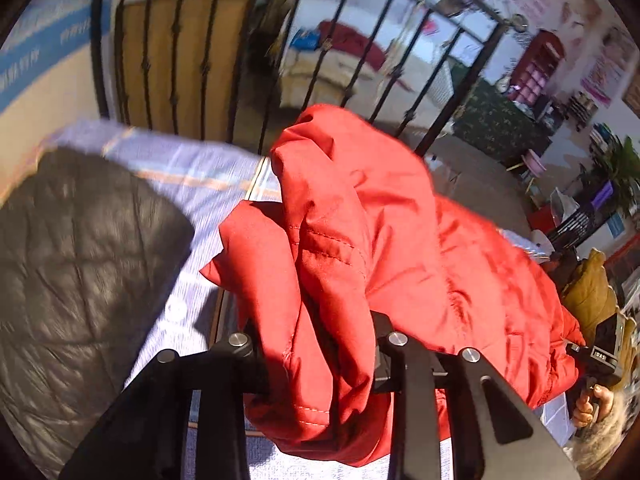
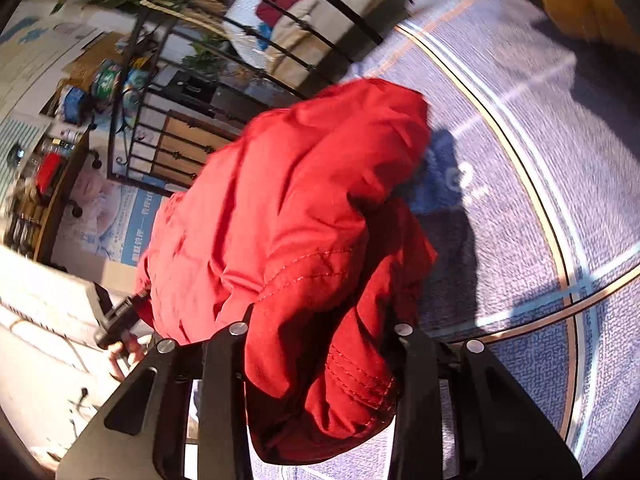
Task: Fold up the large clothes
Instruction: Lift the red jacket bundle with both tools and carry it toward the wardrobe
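A red padded jacket (image 1: 384, 248) hangs bunched between both grippers above the bed; it also fills the middle of the right wrist view (image 2: 296, 216). My left gripper (image 1: 316, 360) is shut on a thick fold of the red fabric, which hides the fingertips. My right gripper (image 2: 320, 360) is shut on another fold of the same jacket, its fingertips buried in cloth. The right gripper's body and the hand holding it show at the right edge of the left wrist view (image 1: 600, 360). The left gripper's body shows at the lower left of the right wrist view (image 2: 120, 320).
A dark quilted garment (image 1: 76, 264) lies on the blue-grey bedsheet (image 2: 520, 184) to the left. A black metal bed frame (image 1: 208, 56) stands just beyond the jacket. A mustard garment (image 1: 592, 288) is at the right. Shelves and furniture crowd the room behind.
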A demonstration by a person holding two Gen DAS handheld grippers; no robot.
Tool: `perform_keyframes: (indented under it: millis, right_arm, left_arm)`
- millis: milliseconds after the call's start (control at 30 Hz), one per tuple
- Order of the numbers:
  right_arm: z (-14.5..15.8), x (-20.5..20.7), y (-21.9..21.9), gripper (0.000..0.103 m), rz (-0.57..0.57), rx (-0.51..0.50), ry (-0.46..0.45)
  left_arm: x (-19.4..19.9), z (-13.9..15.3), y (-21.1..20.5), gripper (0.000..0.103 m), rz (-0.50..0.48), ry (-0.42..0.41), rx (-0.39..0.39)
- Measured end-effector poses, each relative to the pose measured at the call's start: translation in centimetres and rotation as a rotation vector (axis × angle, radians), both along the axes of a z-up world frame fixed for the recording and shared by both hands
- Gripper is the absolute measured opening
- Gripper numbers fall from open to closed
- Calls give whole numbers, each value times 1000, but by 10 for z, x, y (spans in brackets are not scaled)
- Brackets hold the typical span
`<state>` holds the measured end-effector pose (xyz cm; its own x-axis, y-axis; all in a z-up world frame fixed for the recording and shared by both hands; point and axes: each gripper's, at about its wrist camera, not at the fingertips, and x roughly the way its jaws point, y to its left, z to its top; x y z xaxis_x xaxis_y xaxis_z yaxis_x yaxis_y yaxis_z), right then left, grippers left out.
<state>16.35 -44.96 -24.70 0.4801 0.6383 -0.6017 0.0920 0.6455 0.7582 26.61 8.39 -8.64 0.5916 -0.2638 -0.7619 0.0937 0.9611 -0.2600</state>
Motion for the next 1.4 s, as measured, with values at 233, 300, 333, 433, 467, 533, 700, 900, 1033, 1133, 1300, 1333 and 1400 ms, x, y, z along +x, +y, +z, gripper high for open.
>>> perform_keyframes:
  millis: [233,300,333,433,467,533,700,900,1033,1133,1300,1333,1400]
  right_arm:
    - [86,20,44,29,121,-50,-173]
    - [112,36,67,29,173,-60,-222]
    - [124,45,80,29,193,-57,-244]
    - [169,82,135,29,303,-63,-335]
    - [183,91,153,29,336,-60,-361]
    - [218,120,205,29,434,-44,-427]
    - [280,191,357,31,694,42,-524]
    - [255,268,526,34,880,149,-411]
    - [164,284,596,36,870,-23,-216]
    - [103,295,598,43,758,-96,-91]
    - [63,292,577,69,700,-52,-64]
    - [59,291,574,73,688,-47,-60]
    - [47,292,565,80,654,12,-25]
  left_arm:
    - [-32,93,7,27,-22,-215,43]
    - [-48,120,27,27,1,-273,67]
    - [-53,133,35,27,17,-296,84]
    - [-98,173,80,27,107,-365,118]
    - [-118,187,100,27,153,-393,140]
    - [-161,211,132,27,246,-432,178]
    - [-276,231,202,30,557,-458,231]
    - [-352,145,250,31,850,-317,220]
    - [-344,38,266,31,848,-59,137]
    - [-356,4,274,33,875,-44,102]
    - [-356,-13,277,43,844,-63,89]
    - [-348,-17,274,47,853,-63,90]
    - [-347,-22,275,52,881,-57,53]
